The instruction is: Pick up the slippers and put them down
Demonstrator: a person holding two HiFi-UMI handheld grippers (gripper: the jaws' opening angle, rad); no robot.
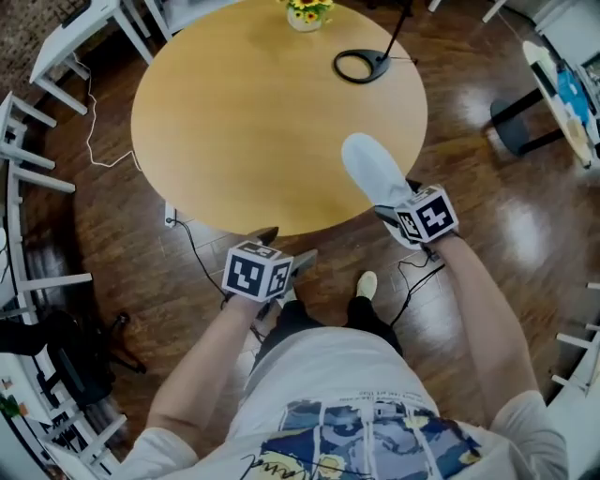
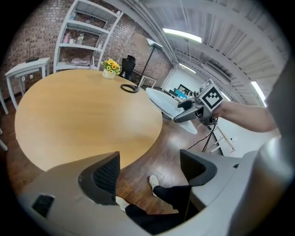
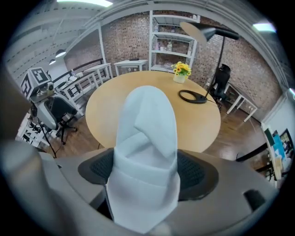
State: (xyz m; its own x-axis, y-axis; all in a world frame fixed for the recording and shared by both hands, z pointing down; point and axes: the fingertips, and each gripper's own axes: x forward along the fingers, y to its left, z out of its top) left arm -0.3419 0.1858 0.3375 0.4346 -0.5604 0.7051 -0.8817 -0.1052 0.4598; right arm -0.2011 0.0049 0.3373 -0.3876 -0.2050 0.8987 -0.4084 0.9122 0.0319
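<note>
A pale blue-white slipper [image 3: 146, 152] is clamped between the jaws of my right gripper [image 3: 146, 173], toe pointing away toward the round table. In the head view the slipper [image 1: 373, 175] hangs over the table's near right edge, with the right gripper [image 1: 405, 217] shut on its heel end. The left gripper view shows the same slipper [image 2: 166, 102] held aloft at the right. My left gripper [image 1: 284, 265] hovers below the table's near edge; its jaws [image 2: 150, 173] stand apart with nothing between them, only floor and the person's feet beneath.
The round wooden table [image 1: 234, 112] bears a small pot of yellow flowers [image 1: 307, 13] and a black lamp base [image 1: 361, 66]. White chairs and shelving [image 1: 23, 150] stand at the left. Cables trail over the dark wooden floor [image 1: 141, 253].
</note>
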